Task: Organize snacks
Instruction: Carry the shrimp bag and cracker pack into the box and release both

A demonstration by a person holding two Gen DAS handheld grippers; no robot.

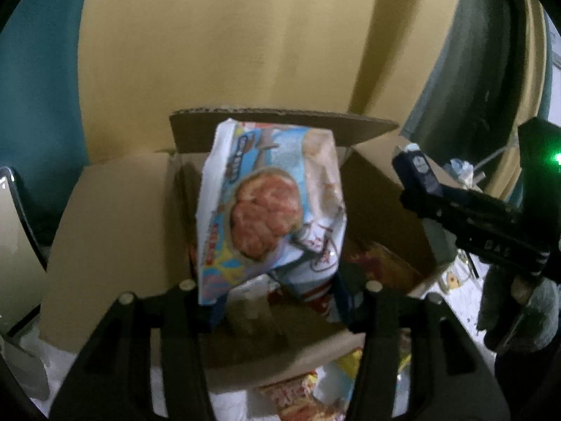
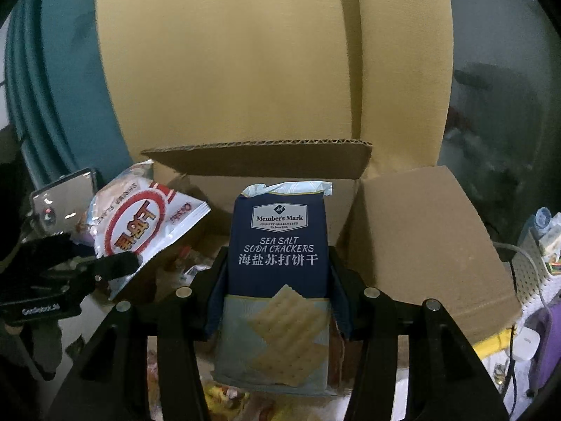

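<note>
Snacks hung over the open box (image 2: 420,245): left gripper (image 1: 277,291) pinched a chip bag (image 1: 266,203), right gripper (image 2: 277,280) clamped a cracker pack (image 2: 277,263).

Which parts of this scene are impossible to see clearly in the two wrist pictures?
- Inside of the cardboard box: right wrist view, mostly hidden by the cracker pack.
- Box contents: left wrist view, covered by the snack bag and blurred.
- Small print on the snack bag: left wrist view, blurred.
- Packets in front of the box: left wrist view, cut off by the bottom edge and the left hand-held gripper.
</note>
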